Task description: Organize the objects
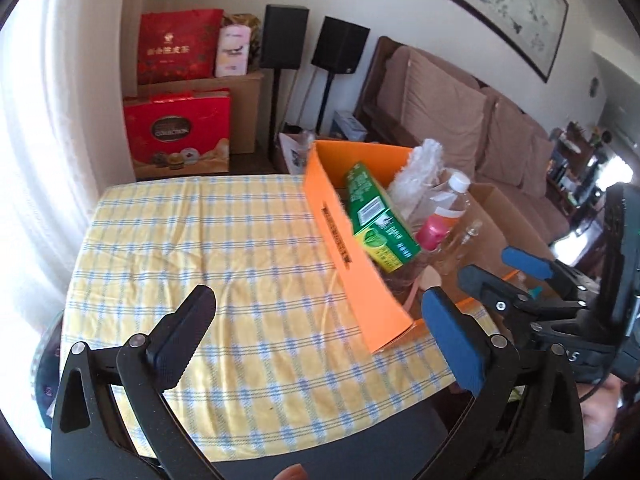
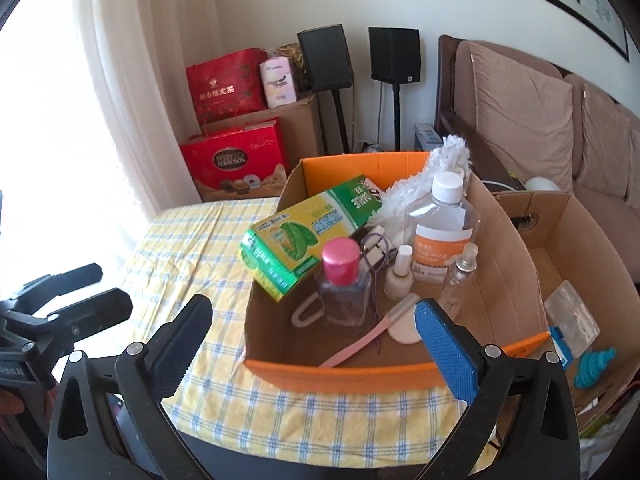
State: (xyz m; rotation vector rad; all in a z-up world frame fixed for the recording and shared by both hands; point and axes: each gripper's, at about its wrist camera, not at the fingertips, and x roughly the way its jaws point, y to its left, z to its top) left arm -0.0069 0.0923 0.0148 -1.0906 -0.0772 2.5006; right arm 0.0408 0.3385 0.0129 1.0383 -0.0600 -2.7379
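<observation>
Box [image 2: 344, 376] ahead of right claw [image 2: 316, 344], both claws empty, spread.

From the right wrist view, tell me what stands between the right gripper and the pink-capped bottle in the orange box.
The orange box's near wall rises between the open right gripper and the pink-capped bottle. Inside, a pink razor lies slanted before the bottle. From above, nothing visible covers the bottle; the green box leans beside it.
</observation>
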